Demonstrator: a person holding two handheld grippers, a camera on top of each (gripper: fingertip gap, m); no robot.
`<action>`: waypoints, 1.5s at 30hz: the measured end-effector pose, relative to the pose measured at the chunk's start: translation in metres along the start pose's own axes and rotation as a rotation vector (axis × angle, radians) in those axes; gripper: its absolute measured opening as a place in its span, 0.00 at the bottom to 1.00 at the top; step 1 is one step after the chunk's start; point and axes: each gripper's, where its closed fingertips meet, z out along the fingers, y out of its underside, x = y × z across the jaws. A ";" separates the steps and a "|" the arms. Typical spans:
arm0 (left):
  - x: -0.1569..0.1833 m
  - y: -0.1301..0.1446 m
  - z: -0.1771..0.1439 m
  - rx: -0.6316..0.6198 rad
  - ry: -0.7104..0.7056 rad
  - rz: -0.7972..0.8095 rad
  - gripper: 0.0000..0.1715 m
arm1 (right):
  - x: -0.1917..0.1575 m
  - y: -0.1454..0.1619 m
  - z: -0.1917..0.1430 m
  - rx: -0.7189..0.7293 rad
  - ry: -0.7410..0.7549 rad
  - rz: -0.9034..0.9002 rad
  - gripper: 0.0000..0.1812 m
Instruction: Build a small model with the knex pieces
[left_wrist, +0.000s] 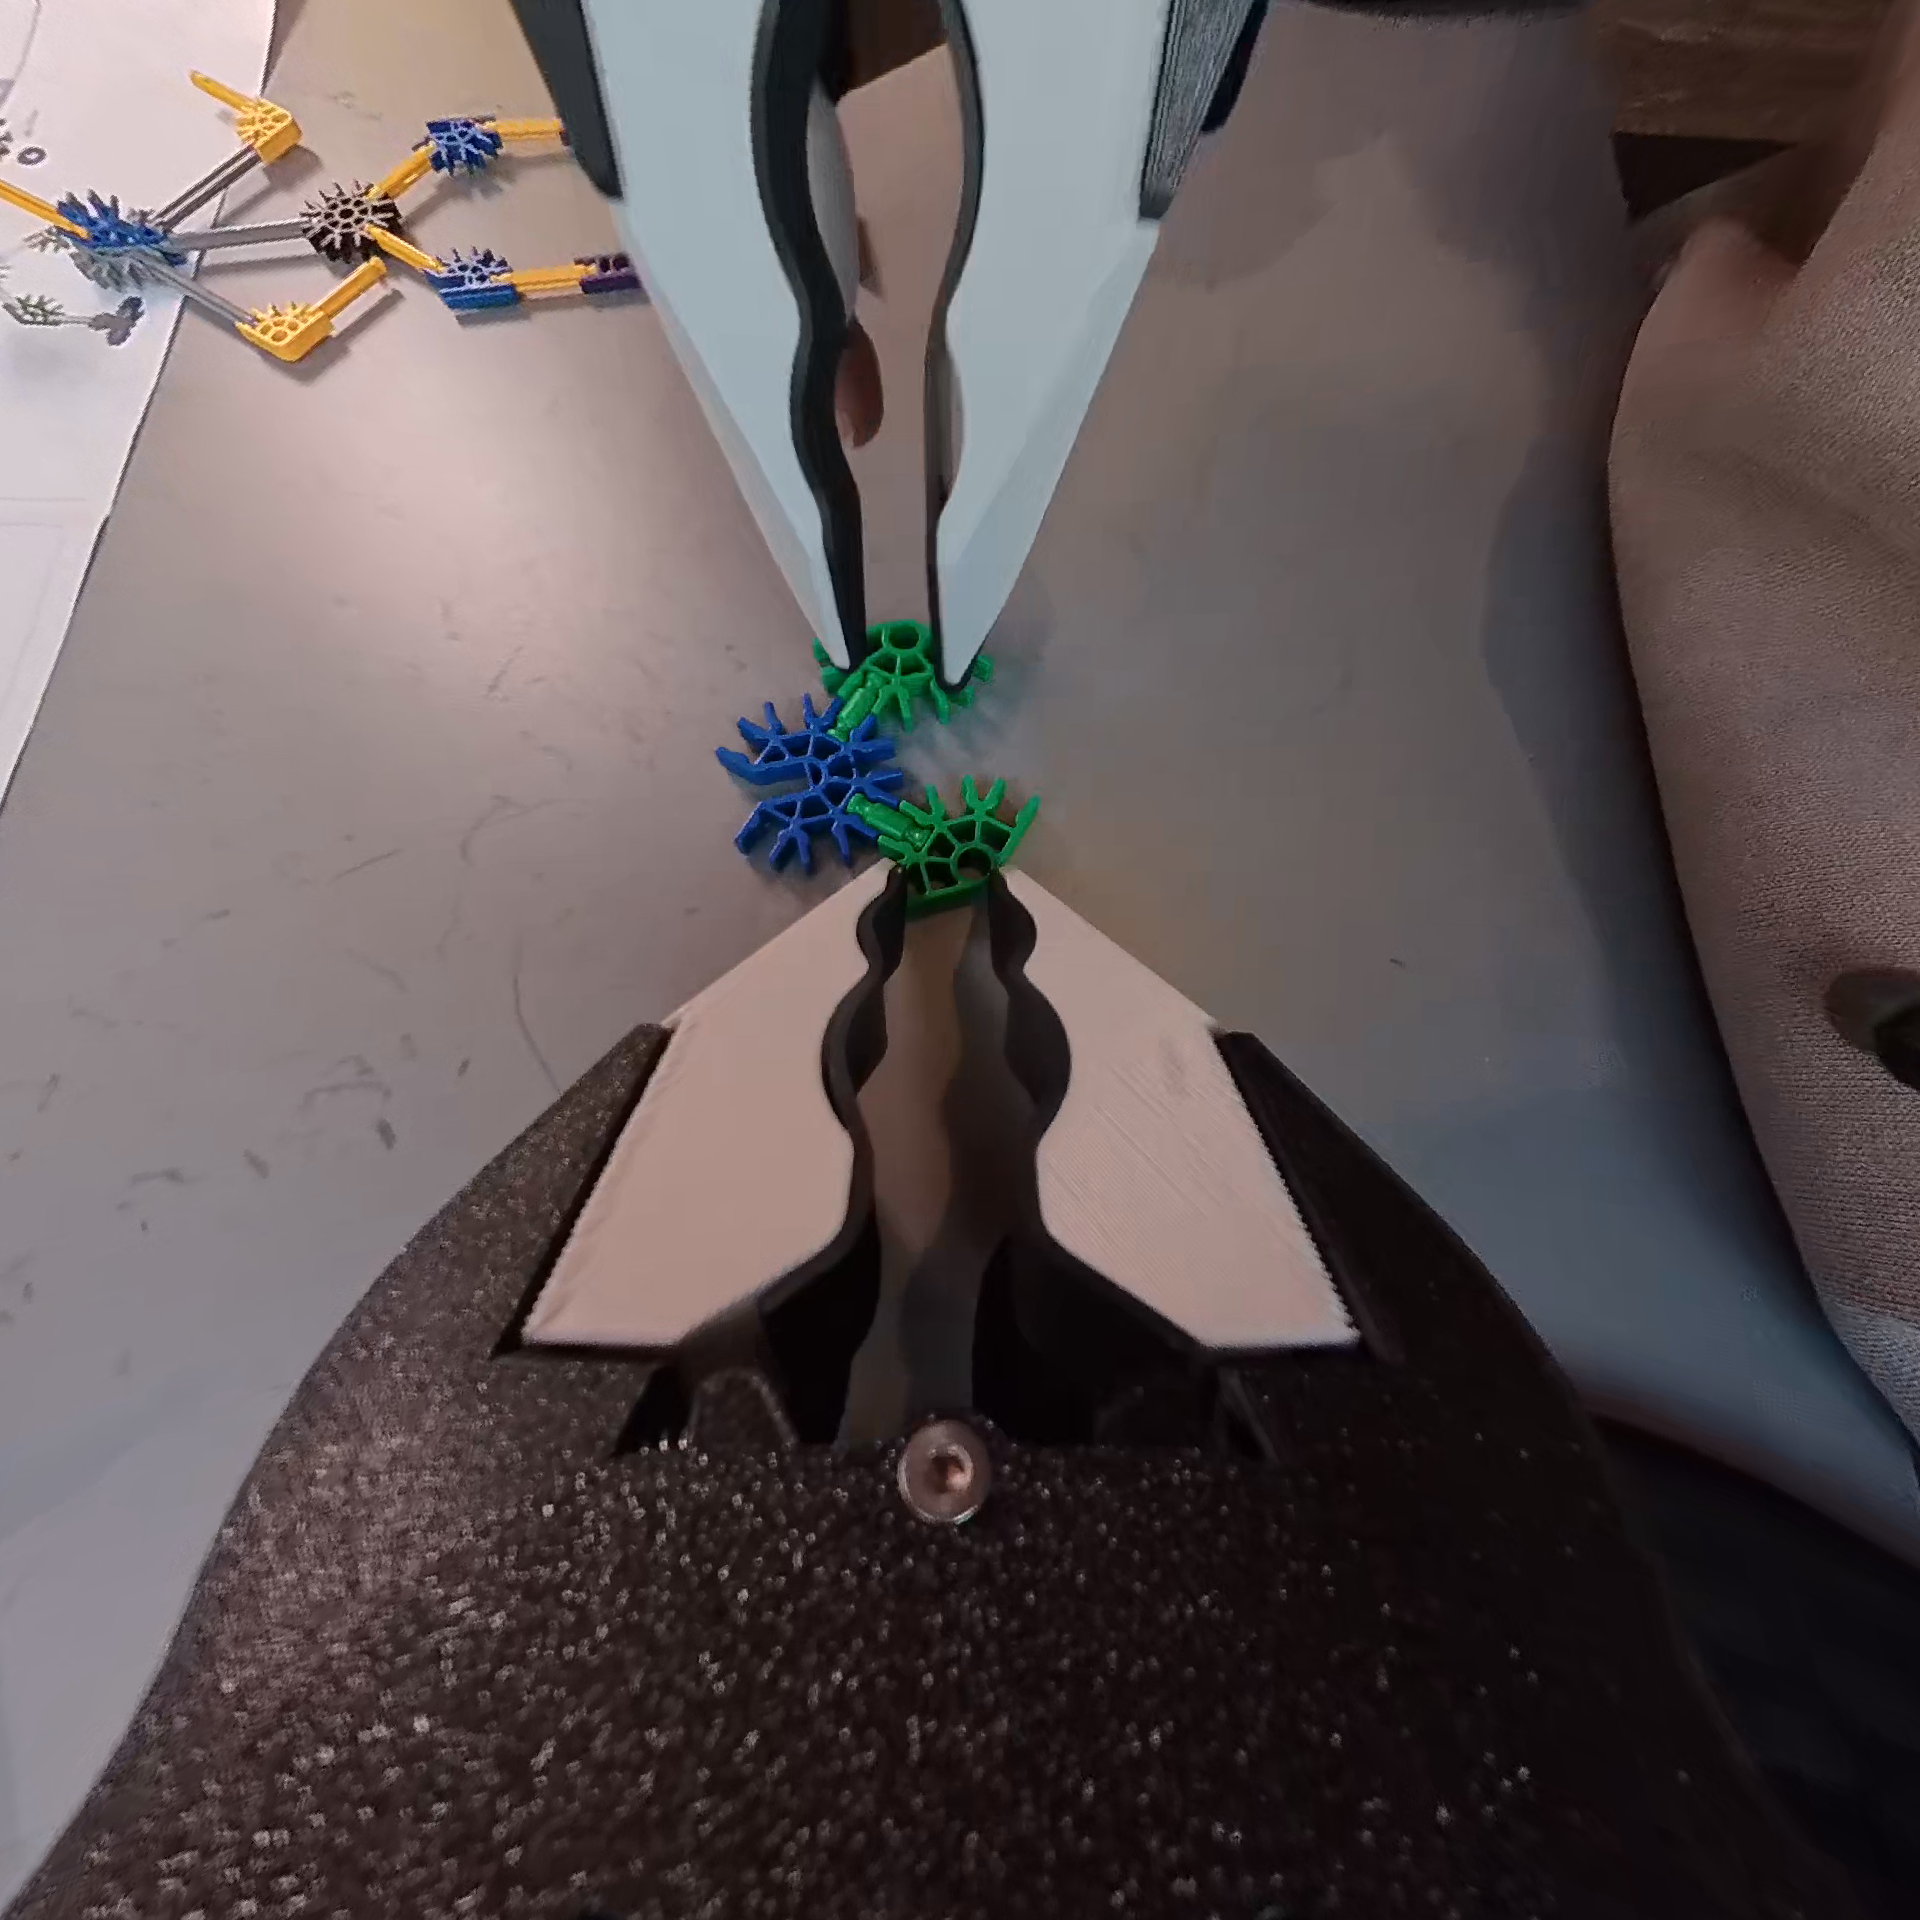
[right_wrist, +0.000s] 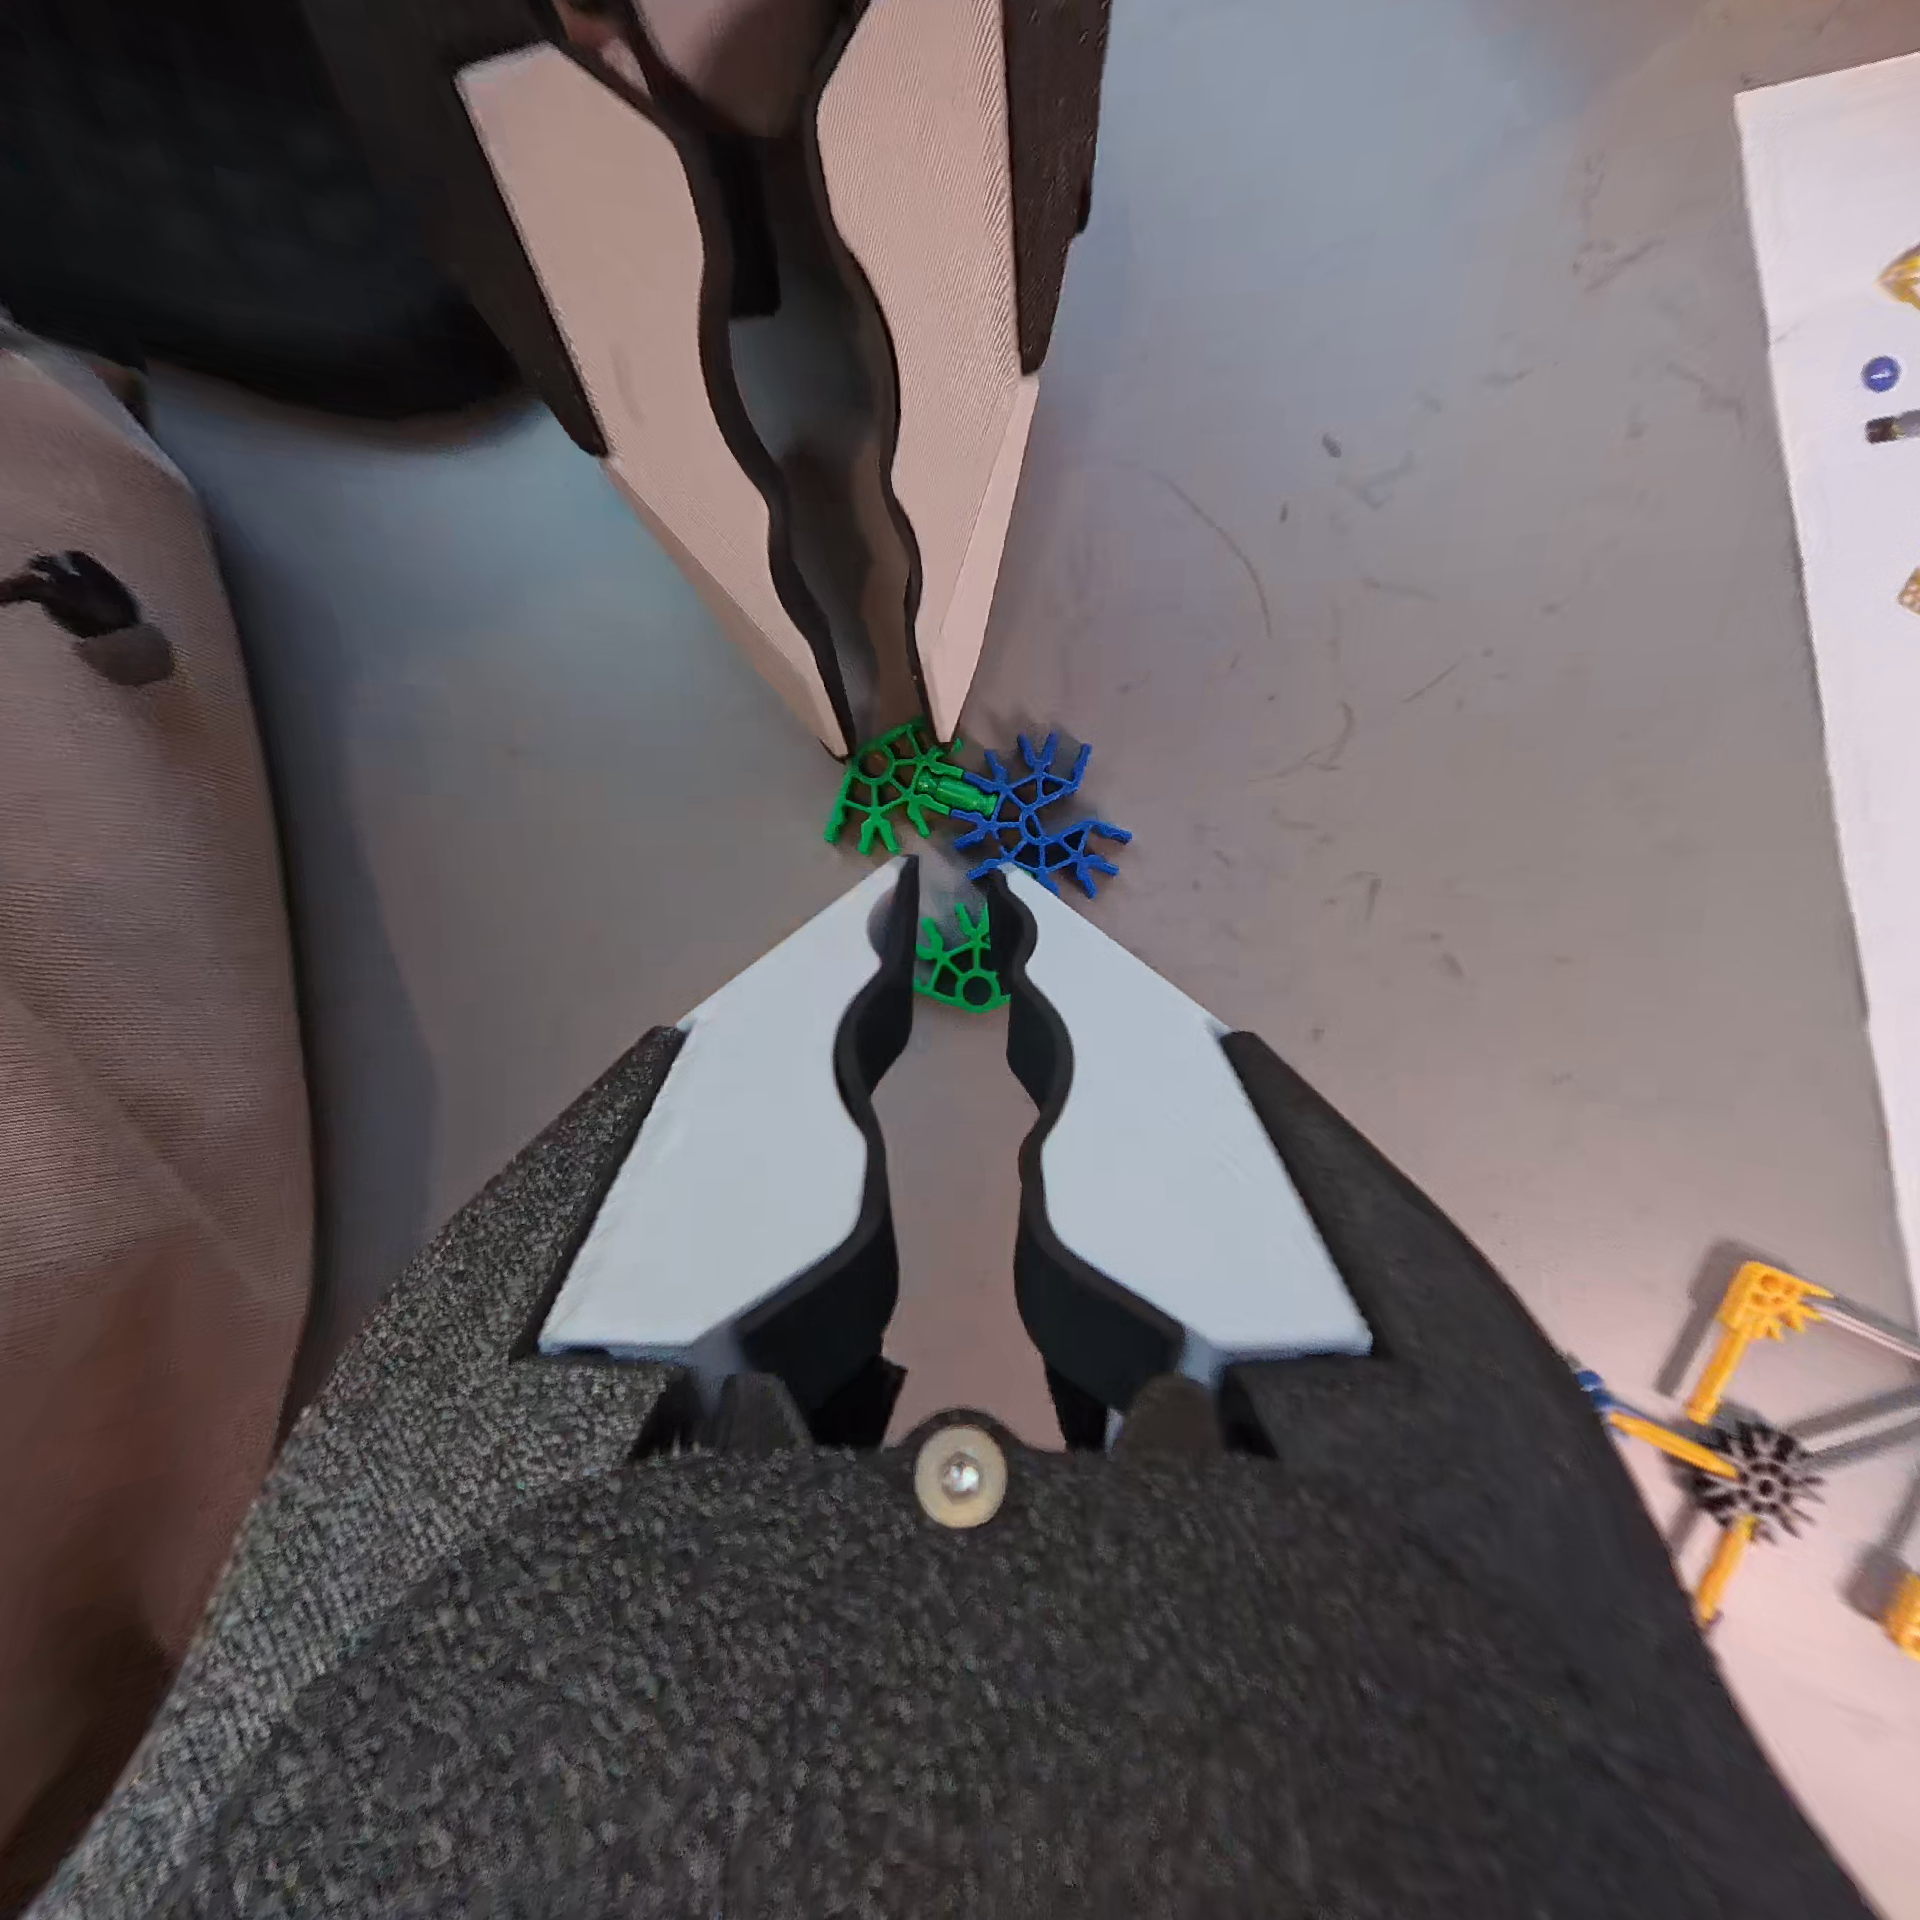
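Green connector (left_wrist: 951, 831) pinched in left tongs (left_wrist: 943, 881); second green connector (left_wrist: 902, 670) pinched in right tongs (left_wrist: 902, 665); both joined by short rods to blue connector (left_wrist: 810, 781), on grey surface (left_wrist: 416, 727).

This looks like a workbench in a lab or hobby workshop rather than a home. The grey tabletop (left_wrist: 343, 810) is bare, hard and covered in fine scratches and scuffs. At one edge lies a white printed sheet (right_wrist: 1839, 540) with small pictures of parts on it, like an instruction page. Plastic construction-toy pieces are spread about: a built frame of yellow and grey rods (left_wrist: 301, 244) joined by blue and black snowflake-shaped connectors, and a small cluster of green and blue connectors (left_wrist: 873, 758) in the middle of the table
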 end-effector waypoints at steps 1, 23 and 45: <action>-0.002 0.000 0.000 0.000 -0.008 0.000 0.09 | -0.001 -0.002 -0.006 0.050 -0.024 0.033 0.09; -0.046 0.011 -0.017 0.002 -0.194 -0.126 0.20 | 0.032 0.011 0.015 0.077 0.085 0.002 0.15; -0.039 0.010 -0.008 -0.022 -0.157 -0.097 0.26 | 0.037 0.010 0.014 0.142 0.170 0.000 0.14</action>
